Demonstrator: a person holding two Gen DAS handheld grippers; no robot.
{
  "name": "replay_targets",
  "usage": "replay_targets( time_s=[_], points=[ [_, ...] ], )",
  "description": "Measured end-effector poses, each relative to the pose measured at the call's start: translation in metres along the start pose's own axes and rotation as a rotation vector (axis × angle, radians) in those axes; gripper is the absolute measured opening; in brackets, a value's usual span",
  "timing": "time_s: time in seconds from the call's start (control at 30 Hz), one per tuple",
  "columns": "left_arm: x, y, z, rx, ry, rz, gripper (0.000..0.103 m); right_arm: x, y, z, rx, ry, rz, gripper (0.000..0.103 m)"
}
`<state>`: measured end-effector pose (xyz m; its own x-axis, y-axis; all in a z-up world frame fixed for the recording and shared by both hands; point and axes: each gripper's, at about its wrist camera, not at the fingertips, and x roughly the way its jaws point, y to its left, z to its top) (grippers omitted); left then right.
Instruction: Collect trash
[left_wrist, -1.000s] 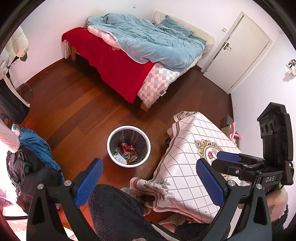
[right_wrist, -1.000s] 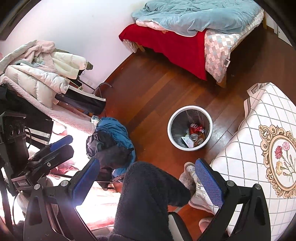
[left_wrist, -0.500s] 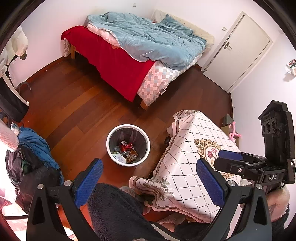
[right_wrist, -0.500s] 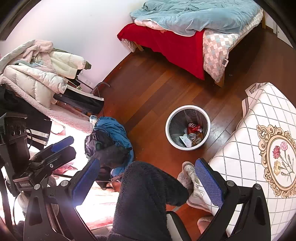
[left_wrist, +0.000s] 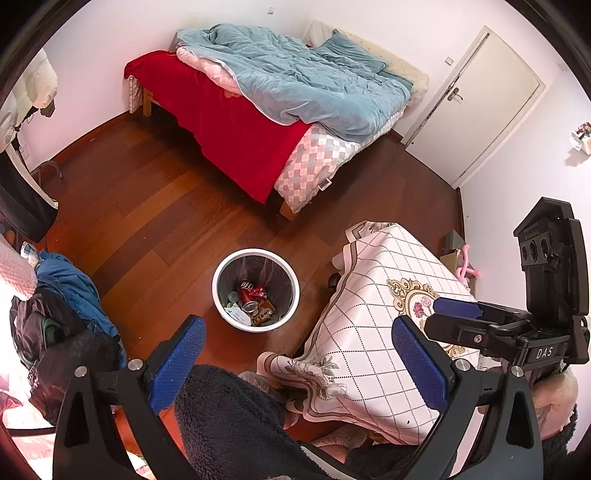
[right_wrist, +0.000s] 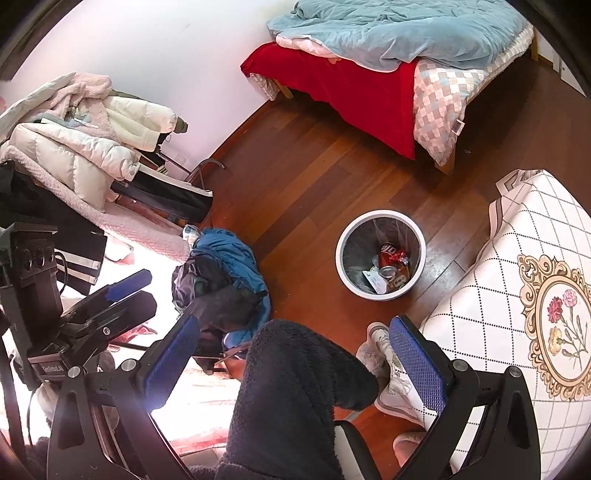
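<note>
Both views have drifted slightly, nothing else changes. Left gripper (left_wrist: 299, 354) and right gripper (right_wrist: 293, 354) gape wide, empty, well above the round white plastic wastebasket (left_wrist: 221, 275) holding crushed red cans (left_wrist: 251, 290). I'd scan the floor around it before lowering.

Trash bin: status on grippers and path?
Left gripper open, empty. Right gripper open, empty. Round white trash bin upright on wooden floor, red can and wrappers inside. Person's dark fleece-clad knee between grippers and bin.
</note>
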<state>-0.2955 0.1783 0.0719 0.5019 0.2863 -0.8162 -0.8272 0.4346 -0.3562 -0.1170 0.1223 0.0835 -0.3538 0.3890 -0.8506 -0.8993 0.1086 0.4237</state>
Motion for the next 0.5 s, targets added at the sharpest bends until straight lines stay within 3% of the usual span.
replay_targets(
  time_s=[0.5],
  points=[
    [-0.0005, -0.0018, -0.0006, -0.01, -0.001, 0.002, 0.103, 0.0025, 0.0056, 0.0041, -0.008, 0.008, 0.004, 0.103]
  ],
)
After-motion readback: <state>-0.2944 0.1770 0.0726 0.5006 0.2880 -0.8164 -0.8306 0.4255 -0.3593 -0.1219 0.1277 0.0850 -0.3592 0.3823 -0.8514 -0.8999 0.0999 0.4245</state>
